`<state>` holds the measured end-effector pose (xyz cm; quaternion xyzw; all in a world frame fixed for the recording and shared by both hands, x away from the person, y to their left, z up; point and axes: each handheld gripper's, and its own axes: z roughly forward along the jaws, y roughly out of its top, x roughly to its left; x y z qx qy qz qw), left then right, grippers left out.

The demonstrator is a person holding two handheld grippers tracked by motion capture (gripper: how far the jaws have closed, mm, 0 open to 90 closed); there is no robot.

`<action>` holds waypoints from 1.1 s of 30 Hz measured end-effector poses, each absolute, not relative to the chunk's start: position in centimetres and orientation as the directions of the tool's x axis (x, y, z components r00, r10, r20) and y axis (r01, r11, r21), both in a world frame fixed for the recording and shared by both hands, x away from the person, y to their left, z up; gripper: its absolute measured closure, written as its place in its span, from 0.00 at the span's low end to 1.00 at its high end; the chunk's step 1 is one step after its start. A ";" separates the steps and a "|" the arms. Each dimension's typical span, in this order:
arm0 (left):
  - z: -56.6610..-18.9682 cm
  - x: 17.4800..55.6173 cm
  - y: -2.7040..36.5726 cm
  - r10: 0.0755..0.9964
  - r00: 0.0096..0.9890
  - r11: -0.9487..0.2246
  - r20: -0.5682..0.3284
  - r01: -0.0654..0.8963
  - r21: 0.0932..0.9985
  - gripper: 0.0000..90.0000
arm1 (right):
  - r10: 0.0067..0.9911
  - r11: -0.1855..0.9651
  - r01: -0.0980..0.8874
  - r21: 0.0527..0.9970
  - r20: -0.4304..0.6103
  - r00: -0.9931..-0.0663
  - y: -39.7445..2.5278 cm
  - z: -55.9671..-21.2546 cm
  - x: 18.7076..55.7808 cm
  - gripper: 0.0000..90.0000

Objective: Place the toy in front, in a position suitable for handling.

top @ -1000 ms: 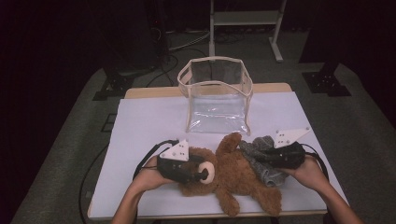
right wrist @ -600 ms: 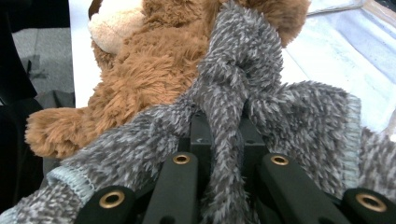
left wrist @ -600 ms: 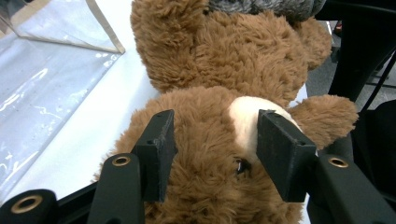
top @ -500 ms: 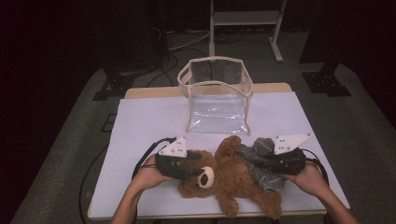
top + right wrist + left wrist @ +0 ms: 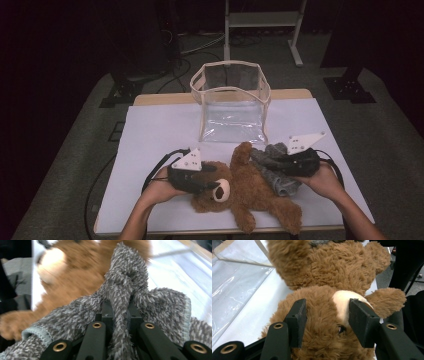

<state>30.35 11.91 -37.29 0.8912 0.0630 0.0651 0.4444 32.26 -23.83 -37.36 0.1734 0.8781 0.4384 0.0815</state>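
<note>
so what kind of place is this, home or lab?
Likely a lab or recording studio, not a home: a white-covered table stands alone in a dark room, black cables run over the grey carpet, and a white metal stand frame sits behind it.

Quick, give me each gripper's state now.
Left gripper: open, jaws astride the teddy bear's head.
Right gripper: shut on the grey cloth.

Bear: brown plush teddy bear (image 5: 252, 192) lying on its back near the table's front edge.
Cloth: fuzzy grey cloth (image 5: 274, 167), crumpled against the bear's side.
</note>
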 end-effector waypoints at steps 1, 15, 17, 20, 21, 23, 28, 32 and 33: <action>-37.3 30.3 11.9 0.170 0.984 -0.598 0.060 0.054 0.800 0.54 | 0.392 0.553 0.247 0.796 0.013 -0.920 -24.7 -37.6 32.4 0.89; -37.3 30.3 11.9 0.162 0.985 -0.600 0.063 0.048 0.798 0.53 | 0.396 0.544 0.231 0.807 -0.004 -0.918 -24.7 -36.6 32.5 0.89; -37.3 30.3 11.9 0.165 0.984 -0.597 0.062 0.050 0.801 0.53 | 0.395 0.544 0.239 0.804 0.006 -0.919 -24.7 -37.1 32.6 0.89; -37.3 30.3 11.9 0.167 0.984 -0.596 0.066 0.048 0.801 0.53 | 0.420 0.525 0.268 0.808 0.028 -0.907 -26.0 -37.9 32.7 0.89; -37.2 30.3 11.9 0.168 0.984 -0.596 0.066 0.048 0.802 0.53 | 0.434 0.519 0.284 0.806 0.038 -0.900 -26.5 -38.1 32.6 0.89; -37.2 30.3 11.8 0.169 0.983 -0.598 0.067 0.048 0.800 0.53 | 0.448 0.500 0.302 0.811 0.056 -0.892 -27.5 -38.3 32.3 0.89; -37.2 30.4 11.7 0.167 0.984 -0.601 0.070 0.045 0.798 0.53 | 0.414 0.477 0.243 0.845 0.028 -0.910 -26.9 -36.3 31.0 0.89; -37.2 30.4 11.7 0.165 0.984 -0.602 0.072 0.042 0.798 0.53 | 0.347 0.481 0.168 0.860 -0.010 -0.938 -24.3 -34.5 30.4 0.89; -37.1 30.4 11.6 0.164 0.984 -0.602 0.074 0.041 0.797 0.53 | 0.331 0.487 0.153 0.860 -0.019 -0.944 -23.5 -34.2 30.3 0.89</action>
